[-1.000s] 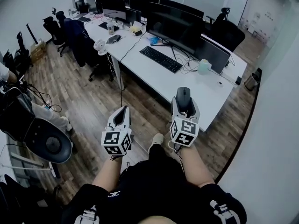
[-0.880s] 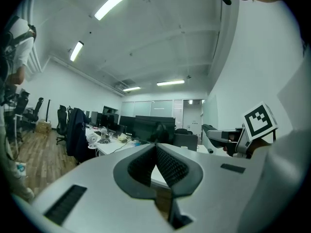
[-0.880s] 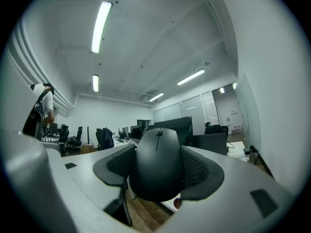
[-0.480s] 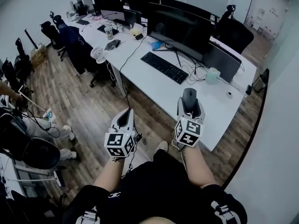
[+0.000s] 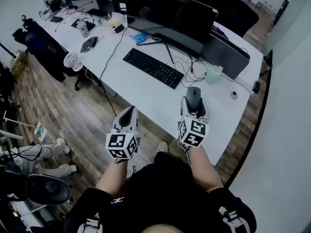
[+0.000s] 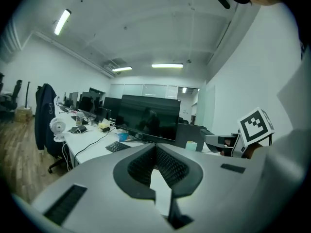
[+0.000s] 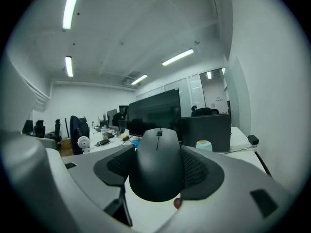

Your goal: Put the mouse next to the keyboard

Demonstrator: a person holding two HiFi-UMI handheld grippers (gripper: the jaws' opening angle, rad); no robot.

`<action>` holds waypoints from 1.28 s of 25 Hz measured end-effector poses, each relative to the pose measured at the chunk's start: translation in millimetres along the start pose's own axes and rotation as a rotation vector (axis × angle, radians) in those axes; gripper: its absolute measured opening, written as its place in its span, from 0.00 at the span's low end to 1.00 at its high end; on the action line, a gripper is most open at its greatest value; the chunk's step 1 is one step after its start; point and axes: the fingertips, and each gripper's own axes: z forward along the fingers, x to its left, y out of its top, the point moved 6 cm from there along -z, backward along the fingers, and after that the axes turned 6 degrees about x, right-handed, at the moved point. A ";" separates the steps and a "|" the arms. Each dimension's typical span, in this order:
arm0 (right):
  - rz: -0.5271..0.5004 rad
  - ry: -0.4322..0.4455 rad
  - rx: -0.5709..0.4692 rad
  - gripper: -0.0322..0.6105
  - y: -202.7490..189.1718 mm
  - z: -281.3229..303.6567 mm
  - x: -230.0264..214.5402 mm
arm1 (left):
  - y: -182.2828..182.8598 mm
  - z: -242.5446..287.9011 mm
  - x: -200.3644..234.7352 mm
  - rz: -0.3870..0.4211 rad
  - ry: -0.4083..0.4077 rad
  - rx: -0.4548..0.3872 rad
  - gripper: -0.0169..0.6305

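Observation:
A dark grey mouse (image 5: pixel 193 97) (image 7: pixel 158 163) is clamped between the jaws of my right gripper (image 5: pixel 194 106), held in the air over the near edge of the white desk (image 5: pixel 146 91). The black keyboard (image 5: pixel 152 67) (image 6: pixel 116 146) lies further back on the desk, left of the mouse and in front of a wide curved monitor (image 5: pixel 170 11). My left gripper (image 5: pixel 129 116) (image 6: pixel 155 155) hovers off the desk's near edge, its jaws closed together with nothing between them.
A small pale cup (image 5: pixel 213 74) and tangled cables (image 5: pixel 192 64) sit right of the keyboard. A desk fan (image 5: pixel 71 60), a phone and clutter lie on the left desks. Office chairs (image 5: pixel 43 42) stand on the wooden floor (image 5: pixel 58 106). A white wall (image 5: pixel 286 106) is close on the right.
The view has moved forward and closer to the desk; both grippers now sit nearer the desk edge, the mouse still held in the right one.

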 end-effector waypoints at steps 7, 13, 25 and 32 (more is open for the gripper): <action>0.066 -0.114 0.132 0.54 -25.9 89.8 -52.7 | 17.6 104.7 -0.3 0.035 -0.083 0.061 0.05; 0.196 -0.259 0.293 0.54 -70.1 137.9 -90.8 | 32.7 145.3 -0.6 0.071 -0.164 0.076 0.05; 0.264 -0.502 0.539 0.54 -143.6 195.9 -102.4 | 65.9 185.6 39.4 0.157 -0.317 0.092 0.05; 0.274 -0.494 0.561 0.54 -151.6 221.3 -100.2 | 71.2 200.5 60.6 0.149 -0.320 0.099 0.05</action>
